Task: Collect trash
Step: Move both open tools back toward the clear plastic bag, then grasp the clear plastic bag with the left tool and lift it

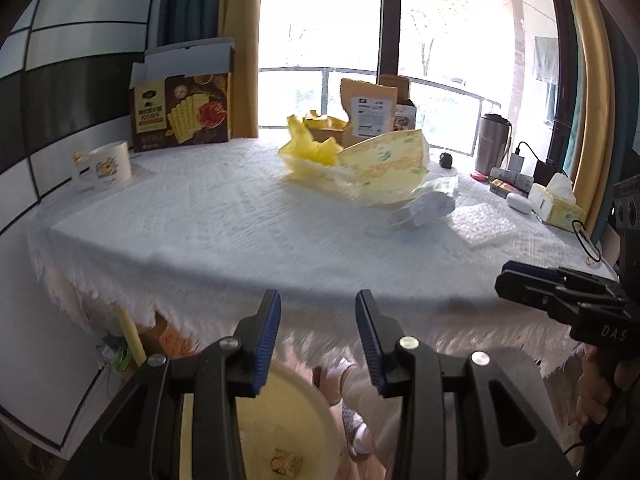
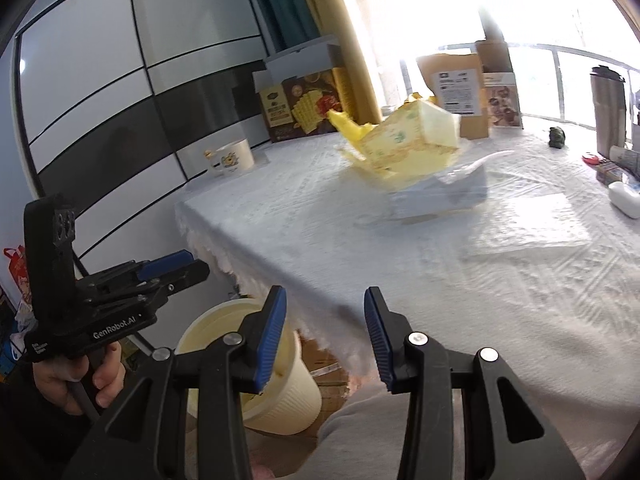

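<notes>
1. The trash I mean to collect sits in a heap on the bench [image 1: 200, 216], ahead of both my tongs and well apart from them: a yellow patterned wrapper [image 1: 384, 160] tilted up on a crumpled clear plastic sheet [image 2: 440, 192], with a scrunched yellow bag [image 1: 308, 148] just behind it on the cracker-box [image 1: 182, 114] side.
2. The wrapper's long axis seems to run across my line of reach, from the cracker-box side toward the steel tumbler [image 1: 492, 142]; motion blur softens its edges, so I judge this loosely.
3. From the heap, my right tongs [image 2: 325, 334] lie nearer and more squarely in front; my left tongs [image 1: 318, 338] hang off the bench's near edge, further toward the mug [image 1: 106, 166] side.
4. The cream bin [image 2: 280, 392] stands on the floor below the bench's near corner, beneath my left tongs, with a scrap already at its bottom.
5. Left tongs: fingers spread wide, gripping nothing, touching nothing.
6. Right tongs: equally wide apart, empty, clear of the cloth.
</notes>
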Demonstrator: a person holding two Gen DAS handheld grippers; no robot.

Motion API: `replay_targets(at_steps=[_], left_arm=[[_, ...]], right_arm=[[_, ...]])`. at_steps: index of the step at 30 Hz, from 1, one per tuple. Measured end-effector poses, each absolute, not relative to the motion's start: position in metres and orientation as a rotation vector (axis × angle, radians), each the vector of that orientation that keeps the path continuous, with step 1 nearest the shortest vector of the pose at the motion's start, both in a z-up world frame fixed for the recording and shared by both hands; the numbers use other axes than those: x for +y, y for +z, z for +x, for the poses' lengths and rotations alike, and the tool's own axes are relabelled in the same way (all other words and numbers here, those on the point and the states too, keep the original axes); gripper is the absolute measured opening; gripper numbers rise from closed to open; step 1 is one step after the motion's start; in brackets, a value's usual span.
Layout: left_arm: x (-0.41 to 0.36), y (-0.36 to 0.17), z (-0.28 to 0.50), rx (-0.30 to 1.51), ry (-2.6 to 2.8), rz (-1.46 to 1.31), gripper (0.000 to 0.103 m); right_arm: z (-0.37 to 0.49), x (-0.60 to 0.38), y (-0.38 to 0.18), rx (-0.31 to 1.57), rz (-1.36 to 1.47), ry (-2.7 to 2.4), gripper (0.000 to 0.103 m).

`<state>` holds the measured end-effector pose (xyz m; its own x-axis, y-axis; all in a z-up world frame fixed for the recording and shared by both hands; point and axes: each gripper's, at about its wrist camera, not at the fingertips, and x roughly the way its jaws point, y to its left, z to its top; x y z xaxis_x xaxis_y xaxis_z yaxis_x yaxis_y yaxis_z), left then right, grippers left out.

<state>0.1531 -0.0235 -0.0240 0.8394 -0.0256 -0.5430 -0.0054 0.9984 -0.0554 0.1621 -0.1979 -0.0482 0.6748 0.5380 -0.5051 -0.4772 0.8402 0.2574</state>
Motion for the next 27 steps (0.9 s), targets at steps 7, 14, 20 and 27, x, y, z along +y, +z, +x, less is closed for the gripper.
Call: replay_targets(at_steps=[7,14,20,27], left_arm=[[-0.047,-0.020,0.181,0.560,-0.034,-0.050,0.040],[-0.066,-0.015,0.211,0.557,-0.069,-0.024,0.047],[-0.078,-0.005,0.242,0.547,-0.093,-0.018,0.053],[-0.100,0.009,0.283,0.511,-0.143,0.032,0.058]], right_arm=[[0.179,-0.228,-0.049,0.601,0.115,0.540,0.038],[0.195,-0.248,-0.052,0.604,0.129,0.521,0.038],[0.206,-0.259,-0.052,0.613,0.112,0.498,0.038],[0.222,-0.275,-0.048,0.631,0.068,0.454,0.038]])
